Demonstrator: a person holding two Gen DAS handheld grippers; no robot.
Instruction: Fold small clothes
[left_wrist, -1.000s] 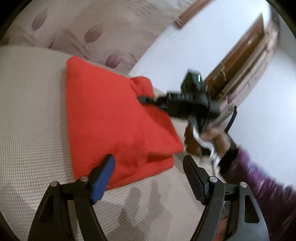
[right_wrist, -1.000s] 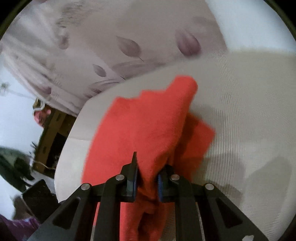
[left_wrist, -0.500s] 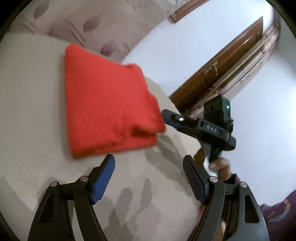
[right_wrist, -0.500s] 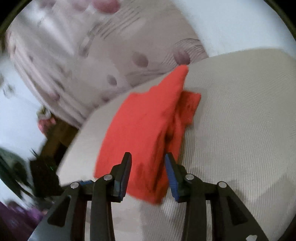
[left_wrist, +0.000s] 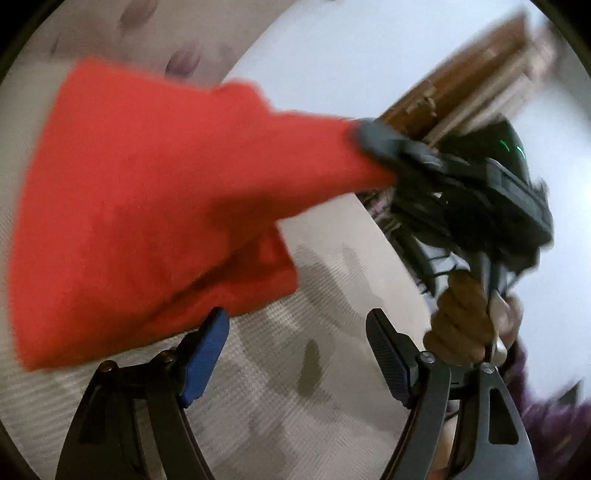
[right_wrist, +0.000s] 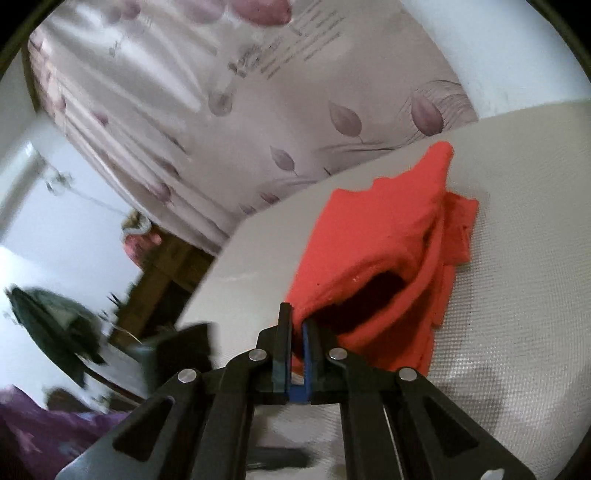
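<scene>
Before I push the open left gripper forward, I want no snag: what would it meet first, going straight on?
Probably the table; the red garment hangs just left of that line, depth unclear.

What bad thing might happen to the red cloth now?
The right gripper pinches only a thin edge of the red cloth, so it may slip out. The raised layer gapes open, so pulling could undo the fold or drag the pile across the cushion. The left gripper is open and empty, so nothing pins the cloth down.
</scene>
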